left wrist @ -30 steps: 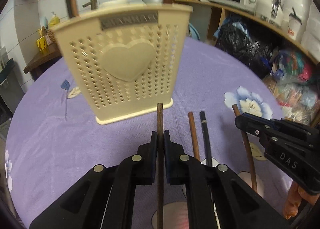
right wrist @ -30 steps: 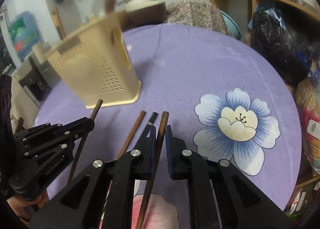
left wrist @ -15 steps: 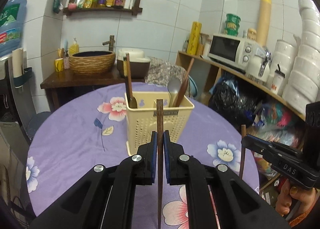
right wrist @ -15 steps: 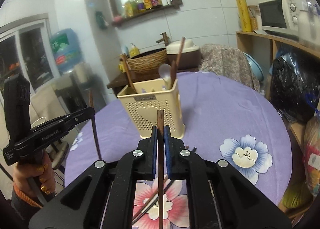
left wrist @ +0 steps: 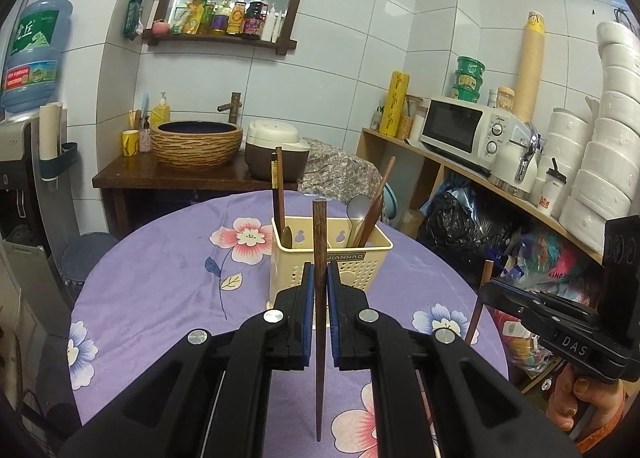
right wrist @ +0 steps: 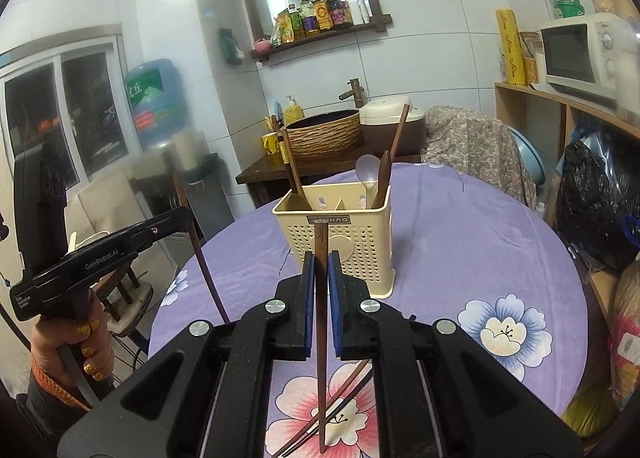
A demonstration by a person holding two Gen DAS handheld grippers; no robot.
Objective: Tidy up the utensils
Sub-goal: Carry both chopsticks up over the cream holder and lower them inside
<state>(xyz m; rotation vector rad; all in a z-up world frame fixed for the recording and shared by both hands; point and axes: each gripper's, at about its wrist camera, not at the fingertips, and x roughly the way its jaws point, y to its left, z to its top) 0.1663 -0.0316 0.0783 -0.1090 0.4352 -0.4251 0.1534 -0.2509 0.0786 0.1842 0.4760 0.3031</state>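
Chopsticks, one dark brown chopstick (left wrist: pixel 319 298) pinched upright in left gripper (left wrist: pixel 319 282), another chopstick (right wrist: pixel 320 298) clamped in right gripper (right wrist: pixel 320 278), cream utensil holder (left wrist: pixel 352 270) just beyond both tips

You're in a small home kitchen or eatery back room: white tiled walls (left wrist: pixel 360 37), a wooden shelf of sauce bottles (left wrist: pixel 228 17), a vessel sink (left wrist: pixel 196 145) with its tap on a dark counter, a rice cooker (left wrist: pixel 276 153), a microwave (left wrist: pixel 460 129) on an open shelf, stacked disposable bowls (left wrist: pixel 608 161), a water dispenser jug (left wrist: pixel 34 57), and a round table with a purple floral cloth (left wrist: pixel 160 278).
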